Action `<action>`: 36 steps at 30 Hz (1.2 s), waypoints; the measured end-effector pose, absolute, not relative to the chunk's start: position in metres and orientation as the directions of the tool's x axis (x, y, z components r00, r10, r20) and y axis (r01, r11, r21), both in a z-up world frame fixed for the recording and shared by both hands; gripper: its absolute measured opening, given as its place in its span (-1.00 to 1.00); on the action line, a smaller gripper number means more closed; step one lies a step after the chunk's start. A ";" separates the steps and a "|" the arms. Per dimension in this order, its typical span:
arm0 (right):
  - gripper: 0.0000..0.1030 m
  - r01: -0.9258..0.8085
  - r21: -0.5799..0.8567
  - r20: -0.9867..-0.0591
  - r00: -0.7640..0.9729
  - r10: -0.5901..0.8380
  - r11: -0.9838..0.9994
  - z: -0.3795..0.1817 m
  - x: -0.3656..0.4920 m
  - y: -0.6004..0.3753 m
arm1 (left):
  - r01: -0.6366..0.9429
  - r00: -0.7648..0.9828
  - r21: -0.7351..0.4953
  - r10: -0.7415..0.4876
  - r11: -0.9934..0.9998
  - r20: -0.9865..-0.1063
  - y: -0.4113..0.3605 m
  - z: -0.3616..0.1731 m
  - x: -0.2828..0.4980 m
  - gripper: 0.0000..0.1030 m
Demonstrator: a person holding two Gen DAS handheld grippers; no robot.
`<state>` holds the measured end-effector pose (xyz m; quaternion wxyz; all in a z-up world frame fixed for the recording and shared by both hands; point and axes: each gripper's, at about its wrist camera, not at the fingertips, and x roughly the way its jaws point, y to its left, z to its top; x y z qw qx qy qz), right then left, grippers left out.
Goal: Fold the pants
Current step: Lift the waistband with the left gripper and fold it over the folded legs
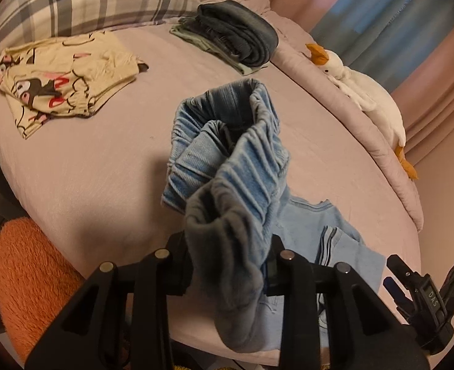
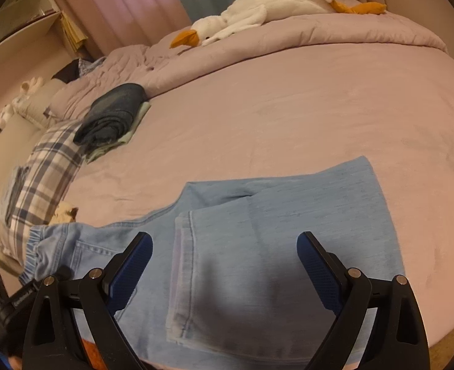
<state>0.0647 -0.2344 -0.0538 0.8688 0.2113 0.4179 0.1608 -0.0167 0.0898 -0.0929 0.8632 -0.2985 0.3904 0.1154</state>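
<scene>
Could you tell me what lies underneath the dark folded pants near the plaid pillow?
A pale green folded garment lies under the dark folded pants, its edges sticking out on the pink bed sheet. How much green fabric is there, or anything else beneath, is covered.

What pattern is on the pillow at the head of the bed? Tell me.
The pillow has a grey, blue and white plaid check, clearest in the left wrist view.

Right gripper (image 2: 224,262): blue-padded fingers (image 2: 131,265) spread wide, holding nothing.
Light blue denim pants (image 2: 288,215): lying on pink bed sheet (image 2: 319,108), hem folded over.
Background: white plush goose (image 2: 257,9), dark folded garments (image 2: 113,114).
</scene>
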 end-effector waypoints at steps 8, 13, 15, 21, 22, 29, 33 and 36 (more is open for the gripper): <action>0.83 -0.085 0.513 -0.645 0.618 0.449 0.854 -0.052 0.064 -0.245 | -0.394 0.684 -0.391 -0.019 0.832 -0.729 0.076 -0.080 -0.015 -0.41; 0.83 -0.078 0.520 -0.635 0.632 0.445 0.851 -0.051 0.063 -0.250 | -0.353 0.702 -0.383 -0.030 0.854 -0.712 0.064 -0.069 -0.015 -0.42; 0.83 -0.077 0.521 -0.633 0.634 0.445 0.850 -0.052 0.063 -0.252 | -0.327 0.710 -0.386 -0.045 0.863 -0.702 0.059 -0.064 -0.014 -0.44; 0.83 -0.073 0.526 -0.626 0.641 0.444 0.847 -0.052 0.063 -0.255 | -0.279 0.723 -0.375 -0.064 0.884 -0.688 0.045 -0.055 -0.012 -0.48; 0.83 -0.072 0.527 -0.625 0.642 0.444 0.846 -0.052 0.063 -0.255 | -0.272 0.725 -0.374 -0.068 0.887 -0.686 0.043 -0.053 -0.012 -0.51; 0.83 -0.069 0.533 -0.622 0.644 0.445 0.844 -0.053 0.065 -0.259 | -0.232 0.728 -0.363 -0.087 0.903 -0.680 0.031 -0.048 -0.009 -0.54; 0.83 -0.069 0.537 -0.618 0.647 0.447 0.841 -0.053 0.064 -0.262 | -0.204 0.731 -0.341 -0.089 0.918 -0.676 0.021 -0.044 -0.008 -0.55; 0.83 -0.065 0.541 -0.614 0.651 0.446 0.839 -0.053 0.064 -0.265 | -0.176 0.737 -0.332 -0.100 0.927 -0.669 0.010 -0.039 -0.008 -0.55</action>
